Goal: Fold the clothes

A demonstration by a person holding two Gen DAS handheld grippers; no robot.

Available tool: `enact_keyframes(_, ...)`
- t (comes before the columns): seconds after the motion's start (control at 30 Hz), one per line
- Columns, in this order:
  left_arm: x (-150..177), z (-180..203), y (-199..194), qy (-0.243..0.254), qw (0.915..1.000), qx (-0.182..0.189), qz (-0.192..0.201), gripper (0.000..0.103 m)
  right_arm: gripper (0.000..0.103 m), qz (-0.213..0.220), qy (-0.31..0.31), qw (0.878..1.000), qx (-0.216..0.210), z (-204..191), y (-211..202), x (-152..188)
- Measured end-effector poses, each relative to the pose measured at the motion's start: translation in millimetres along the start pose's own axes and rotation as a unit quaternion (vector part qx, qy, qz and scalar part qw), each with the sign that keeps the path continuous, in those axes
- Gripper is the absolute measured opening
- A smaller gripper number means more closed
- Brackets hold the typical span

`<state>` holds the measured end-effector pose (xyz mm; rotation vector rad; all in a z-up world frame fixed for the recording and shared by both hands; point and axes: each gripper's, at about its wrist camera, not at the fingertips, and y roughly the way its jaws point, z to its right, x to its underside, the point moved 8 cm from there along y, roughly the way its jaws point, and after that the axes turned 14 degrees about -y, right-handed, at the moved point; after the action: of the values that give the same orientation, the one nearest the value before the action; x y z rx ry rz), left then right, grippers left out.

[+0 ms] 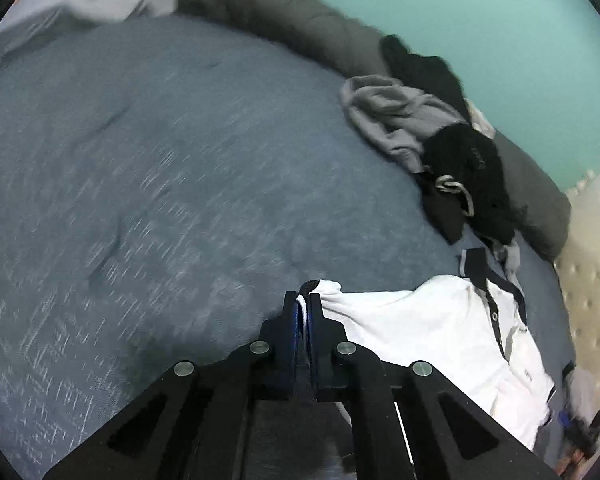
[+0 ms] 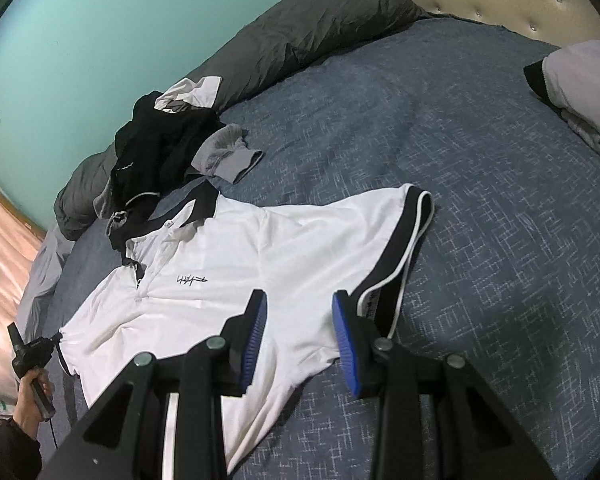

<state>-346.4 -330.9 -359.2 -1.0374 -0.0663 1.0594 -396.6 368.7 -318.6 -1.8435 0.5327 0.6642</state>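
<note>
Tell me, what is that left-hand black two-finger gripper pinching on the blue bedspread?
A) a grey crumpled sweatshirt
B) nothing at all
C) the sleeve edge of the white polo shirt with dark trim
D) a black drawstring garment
C: the left gripper is closed, with a fold of the white polo shirt with dark trim clamped between its fingers at the sleeve edge.

The supporting surface is a bed covered by a blue woven bedspread [image 2: 480,200] with a pale fleck pattern. A white short-sleeved polo shirt with dark navy collar and sleeve trim [image 2: 260,264] lies flat on it at lower centre of the right wrist view. A heap of black and grey garments [image 2: 168,152] sits at upper left, touching a rolled dark grey quilt [image 2: 308,28] along the far edge, and folded pale clothing [image 2: 584,84] rests at the right edge.
</note>
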Motion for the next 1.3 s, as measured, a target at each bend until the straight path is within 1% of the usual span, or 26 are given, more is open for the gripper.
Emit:
enact_keyframes(0.07,1,-12,8,-0.022,0.9997,-0.004,-0.014,0.004,0.034,0.0,-0.001,1.0,0.002,1,-2,1)
enact_keyframes(0.27,8,-24,25,-0.038,0.9987,-0.015,-0.03,0.004,0.034,-0.011,-0.002,1.0,0.007,4,-4,6)
enact_keyframes(0.4,9,-14,15,-0.021,0.9992,0.012,-0.033,0.006,0.034,-0.022,0.002,1.0,0.003,2,-4,9)
enact_keyframes(0.47,9,-12,4,-0.023,0.999,0.02,-0.033,0.007,0.034,-0.031,0.006,0.999,-0.003,0,-6,11)
enact_keyframes(0.53,11,-14,-9,-0.026,0.9989,0.019,-0.035,0.015,0.034,-0.043,0.013,0.999,-0.01,-2,-8,13)
enact_keyframes(0.57,12,-15,-15,-0.027,0.9988,0.019,-0.036,0.018,0.037,-0.053,0.018,0.998,-0.012,-2,-9,15)
enact_keyframes(0.6,13,-17,-22,-0.029,0.9988,0.018,-0.037,0.028,0.043,-0.066,0.022,0.997,-0.015,-2,-10,18)
enact_keyframes(0.63,14,-18,-28,-0.03,0.9987,0.018,-0.038,0.035,0.045,-0.076,0.024,0.997,-0.019,-4,-12,21)
enact_keyframes(0.67,16,-19,-35,-0.031,0.9986,0.018,-0.039,0.036,0.046,-0.083,0.026,0.996,-0.027,-7,-15,25)
enact_keyframes(0.73,25,-15,-50,-0.022,0.9982,0.024,-0.05,0.036,0.046,-0.098,0.024,0.994,-0.039,-17,-22,36)
enact_keyframes(0.87,47,0,-82,0.01,0.9974,0.031,-0.065,0.036,0.048,-0.149,0.002,0.987,-0.058,-42,-29,68)
enact_keyframes(0.9,52,4,-90,0.01,0.9966,0.039,-0.072,0.036,0.049,-0.161,-0.003,0.985,-0.061,-48,-32,77)
enact_keyframes(1.0,71,19,-117,0.003,0.9935,0.07,-0.09,0.037,0.049,-0.211,-0.018,0.974,-0.081,-68,-39,105)
enact_keyframes(1.1,94,34,-143,0.022,0.9905,0.083,-0.108,0.039,0.049,-0.255,-0.056,0.96,-0.098,-94,-50,131)
enact_keyframes(1.17,116,43,-157,0.035,0.9867,0.092,-0.129,0.04,0.049,-0.271,-0.072,0.953,-0.11,-111,-59,145)
enact_keyframes(1.23,142,52,-166,0.053,0.9824,0.097,-0.151,0.04,0.049,-0.276,-0.082,0.951,-0.113,-122,-69,156)
enact_keyframes(1.3,171,61,-173,0.076,0.9771,0.099,-0.172,0.04,0.049,-0.275,-0.086,0.952,-0.108,-127,-77,163)
